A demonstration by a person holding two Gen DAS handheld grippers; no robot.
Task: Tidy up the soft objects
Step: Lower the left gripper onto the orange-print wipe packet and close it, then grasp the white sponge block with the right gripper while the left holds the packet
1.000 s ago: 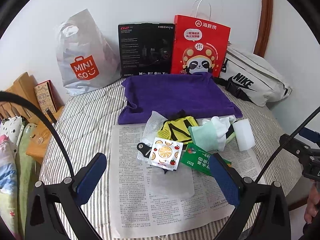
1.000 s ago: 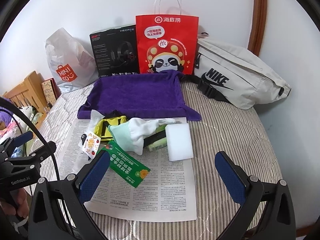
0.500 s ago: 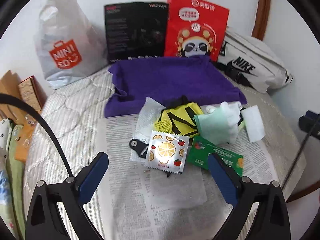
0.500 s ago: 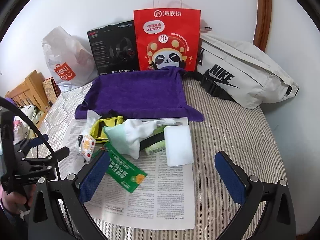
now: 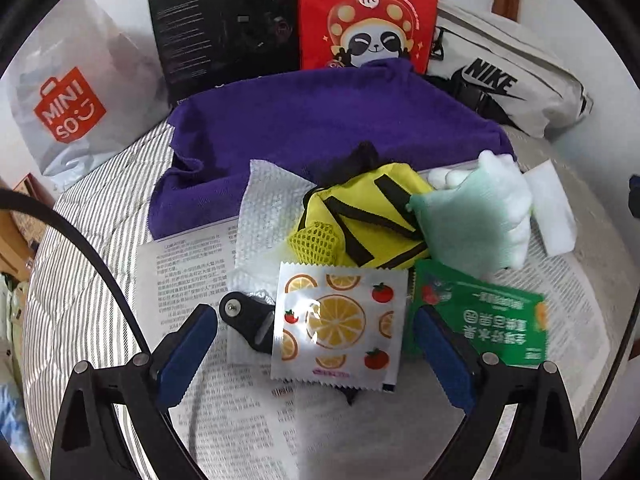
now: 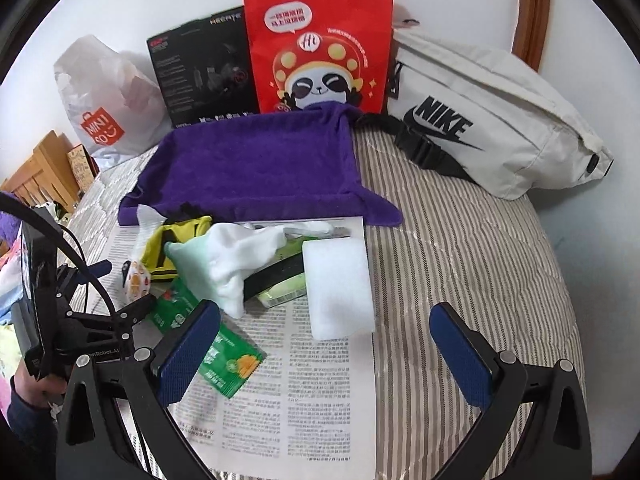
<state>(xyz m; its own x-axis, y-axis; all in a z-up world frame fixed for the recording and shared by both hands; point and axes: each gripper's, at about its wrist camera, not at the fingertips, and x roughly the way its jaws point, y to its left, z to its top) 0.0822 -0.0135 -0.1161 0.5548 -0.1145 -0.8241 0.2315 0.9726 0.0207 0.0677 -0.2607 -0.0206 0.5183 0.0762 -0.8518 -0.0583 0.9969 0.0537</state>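
Under the fruit-print sachet (image 5: 336, 326), black clip (image 5: 246, 320) half-hidden, perhaps plastic

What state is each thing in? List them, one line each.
Left tool: open, jaws just closing a little, fruit-print packet between them, pads not on it.
Right tool: open, empty.
Fruit-print packet: sealed, flat on the newspaper.
Purple towel: spread out, near edge rumpled.
White sponge: lying flat.
Red paper bag: upright against the wall.
White waist bag: buckle fastened.
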